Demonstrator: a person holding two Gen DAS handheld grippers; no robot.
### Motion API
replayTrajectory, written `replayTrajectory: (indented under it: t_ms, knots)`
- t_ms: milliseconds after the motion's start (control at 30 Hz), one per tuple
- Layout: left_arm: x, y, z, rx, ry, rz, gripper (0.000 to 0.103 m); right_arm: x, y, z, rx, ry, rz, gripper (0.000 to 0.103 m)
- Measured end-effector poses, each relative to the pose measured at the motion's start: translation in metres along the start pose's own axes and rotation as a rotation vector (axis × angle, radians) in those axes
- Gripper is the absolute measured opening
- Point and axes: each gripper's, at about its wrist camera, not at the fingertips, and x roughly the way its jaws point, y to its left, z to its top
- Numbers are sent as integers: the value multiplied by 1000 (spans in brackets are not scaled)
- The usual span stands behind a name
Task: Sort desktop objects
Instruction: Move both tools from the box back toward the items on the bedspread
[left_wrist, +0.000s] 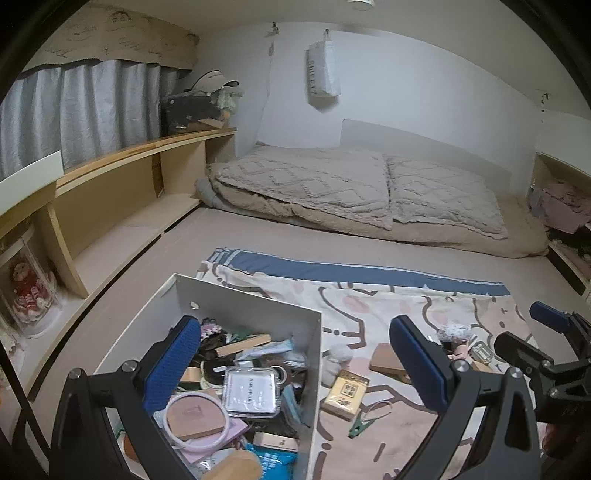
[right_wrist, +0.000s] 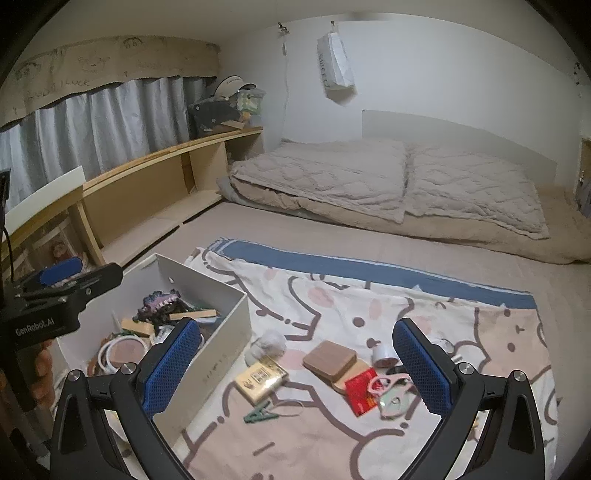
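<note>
We hold our left hand-held gripper (left_wrist: 295, 363) wide open and empty over the white box (left_wrist: 312, 369), its left pad above the clutter inside and its right pad out over the printed cloth (left_wrist: 369, 306). Our right hand-held gripper (right_wrist: 297, 360) is also spread open with nothing between its pads, hanging over the cloth beside the box (right_wrist: 221, 354).

The left view looks straight into the box: a clear case (left_wrist: 251, 391), a round pink mirror (left_wrist: 195, 419), a blue packet (left_wrist: 273, 461) and wooden pieces lie piled there. The right view shows little of that but lays out the loose things on the cloth: a yellow pack (right_wrist: 262, 378), a green clip (right_wrist: 260, 417), a wooden block (right_wrist: 330, 360), a red card (right_wrist: 362, 393), a tape roll (right_wrist: 384, 356), a fluffy ball (right_wrist: 267, 345) and pink scissors (right_wrist: 388, 384). The scissors and red card lie hidden behind the right pad in the left view.
</note>
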Motion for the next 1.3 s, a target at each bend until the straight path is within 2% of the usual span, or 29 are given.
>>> replayTrajectory:
  t_ms: [367,767,933,1067,1233,1300]
  knots:
    - [-5,-38,-6,66,-4,-66,103,-11,-40,-8,49,12,-76,103]
    - [4,-69,-15,128,21,-117,103,-4,-82,-20,125,53,-163,103]
    - [6,-72,-16,135,30,-126,103,9,-84,-29,135,88,-162,103]
    - [5,-70,-17,145,40,-146,102,31,-76,-40,116,161,-159,103]
    - [-2,-70,-19,177,28,-165,102,57,-58,-52,70,236,-118,103]
    - [-7,-70,-19,185,1,-177,102,68,-51,-57,71,268,-72,103]
